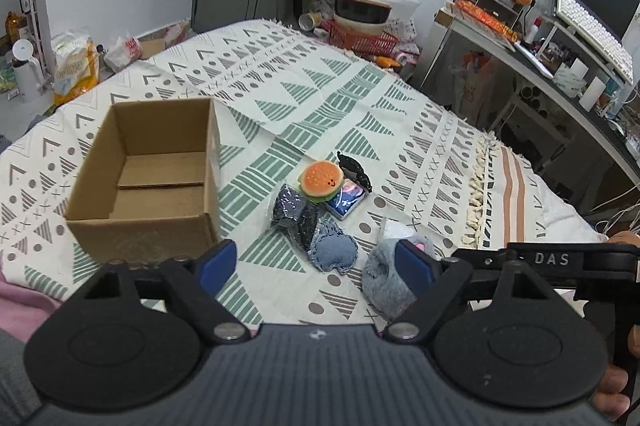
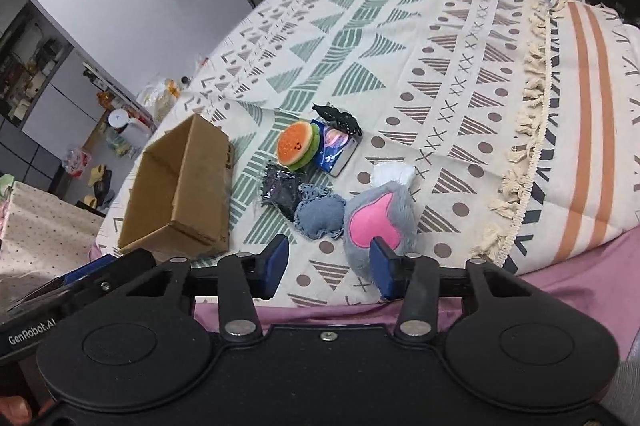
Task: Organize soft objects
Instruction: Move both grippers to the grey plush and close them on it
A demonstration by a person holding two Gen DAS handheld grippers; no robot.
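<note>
An empty cardboard box (image 1: 148, 182) (image 2: 180, 194) sits open on the patterned cloth. To its right lies a small pile: a burger plush (image 1: 322, 180) (image 2: 297, 145), a dark sequinned pouch (image 1: 290, 212) (image 2: 280, 191), a denim heart cushion (image 1: 334, 252) (image 2: 320, 216), a grey plush with a pink heart (image 1: 384, 286) (image 2: 380, 222), a black dotted piece (image 1: 354, 168) (image 2: 340, 118) and a shiny blue packet (image 1: 346, 200) (image 2: 334, 150). My left gripper (image 1: 316, 270) is open, just short of the denim heart. My right gripper (image 2: 330, 264) is open, its right finger overlapping the grey plush.
The patterned cloth (image 1: 360, 106) covers a bed with a fringed edge (image 2: 524, 162) on the right. A red basket with bowls (image 1: 362, 26) stands beyond the far end. A cluttered desk with a keyboard (image 1: 592, 34) runs along the right. Bags and bottles (image 1: 76, 66) sit on the floor at left.
</note>
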